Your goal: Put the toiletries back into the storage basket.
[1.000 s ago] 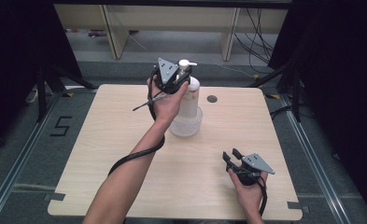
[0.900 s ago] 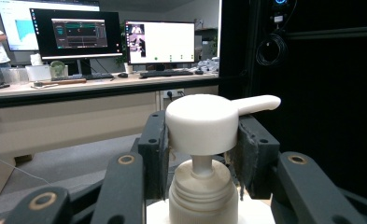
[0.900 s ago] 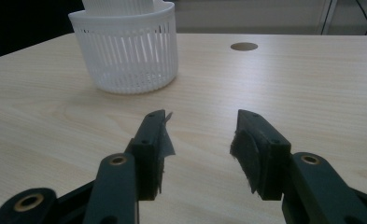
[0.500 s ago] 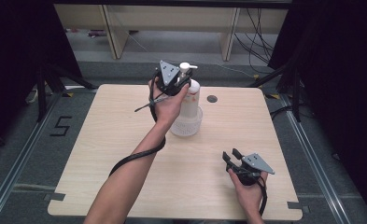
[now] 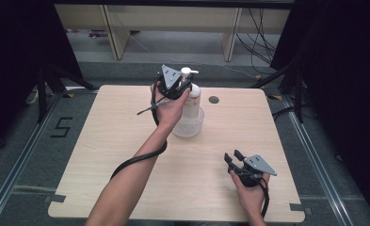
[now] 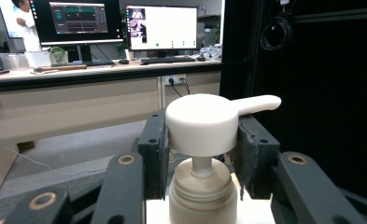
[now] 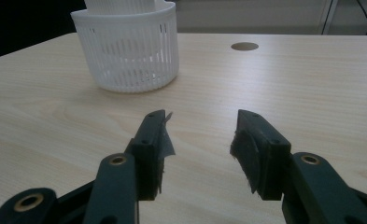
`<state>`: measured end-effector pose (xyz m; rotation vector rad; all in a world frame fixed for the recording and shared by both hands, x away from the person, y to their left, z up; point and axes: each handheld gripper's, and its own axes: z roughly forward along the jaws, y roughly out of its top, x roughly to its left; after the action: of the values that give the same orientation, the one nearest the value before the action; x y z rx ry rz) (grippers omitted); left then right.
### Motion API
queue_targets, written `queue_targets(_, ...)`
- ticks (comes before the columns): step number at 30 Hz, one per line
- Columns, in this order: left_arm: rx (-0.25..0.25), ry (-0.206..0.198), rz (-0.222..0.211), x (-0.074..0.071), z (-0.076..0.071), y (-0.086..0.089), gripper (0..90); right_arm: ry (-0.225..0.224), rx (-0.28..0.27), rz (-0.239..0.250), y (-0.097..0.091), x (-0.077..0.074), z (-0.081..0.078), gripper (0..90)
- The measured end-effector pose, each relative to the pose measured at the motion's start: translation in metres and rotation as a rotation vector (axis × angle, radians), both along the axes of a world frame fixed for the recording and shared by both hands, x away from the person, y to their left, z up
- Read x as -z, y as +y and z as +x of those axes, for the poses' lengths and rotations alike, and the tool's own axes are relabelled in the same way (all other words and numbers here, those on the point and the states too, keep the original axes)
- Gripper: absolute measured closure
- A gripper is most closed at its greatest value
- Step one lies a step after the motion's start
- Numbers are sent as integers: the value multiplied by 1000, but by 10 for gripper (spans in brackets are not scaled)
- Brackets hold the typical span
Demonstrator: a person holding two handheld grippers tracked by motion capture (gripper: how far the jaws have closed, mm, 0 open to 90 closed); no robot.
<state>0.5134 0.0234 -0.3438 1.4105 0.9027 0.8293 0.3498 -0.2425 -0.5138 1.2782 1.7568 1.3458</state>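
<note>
A pale pump bottle (image 5: 193,98) stands upright in a white slotted basket (image 5: 188,128) at the middle rear of the wooden table (image 5: 102,155). My left gripper (image 5: 183,83) comes in level from the left and is shut on the bottle's white pump head (image 6: 202,123); both pads press its sides, and the spout points right. In the right gripper view the basket (image 7: 125,51) sits ahead and to the left. My right gripper (image 5: 233,158) rests low at the front right of the table, open (image 7: 202,135), with nothing between its pads.
A round cable hole (image 5: 214,100) lies in the tabletop behind and to the right of the basket. The left gripper's black cable (image 5: 140,157) loops over the table along the forearm. Wooden shelving and loose cables stand on the floor beyond the far edge.
The left gripper and the pump head have sunk a little toward the basket. The right gripper has stayed where it was.
</note>
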Motion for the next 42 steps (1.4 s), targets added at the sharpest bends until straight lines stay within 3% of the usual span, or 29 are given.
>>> queue_targets(8, -11, -7, 19, 4, -1, -2, 591, -1, 0, 2, 0, 0, 0, 541)
queue_targets(9, -12, -3, 20, 5, -1, -2, 591, -4, 8, 26, 2, 1, 0, 541)
queue_targets(11, -10, 11, 8, 7, -2, -3, 591, -29, 1, -2, 0, 2, 2, 541)
queue_targets(13, -13, 4, 23, 9, -1, -3, 590, -22, 1, 3, 1, 1, 1, 541)
queue_targets(14, -13, 6, 27, 10, -2, -3, 590, 6, 10, 28, 3, 1, -1, 541)
queue_targets(20, -15, 24, 22, 14, -2, -4, 591, 11, 12, 30, 3, 1, -1, 540)
queue_targets(21, -15, 24, 22, 15, -2, -4, 590, -17, 3, -1, 1, 1, 1, 541)
queue_targets(23, -16, 28, 21, 17, -2, -4, 590, -17, 3, 1, 1, 1, 1, 540)
queue_targets(24, -17, 31, 29, 18, -2, -3, 590, 7, 9, 27, 3, 1, -1, 541)
queue_targets(32, -21, 38, 41, 25, -2, -4, 590, 2, -2, 33, 3, 1, 0, 541)
queue_targets(33, -17, 48, 33, 26, -2, -4, 590, 7, 5, 26, 3, 1, -1, 540)
queue_targets(34, -18, 47, 34, 26, -2, -4, 590, -17, 3, 2, 1, 1, 1, 540)
queue_targets(42, -19, 50, 34, 29, -2, -4, 589, -5, -9, 22, 2, 1, 1, 540)
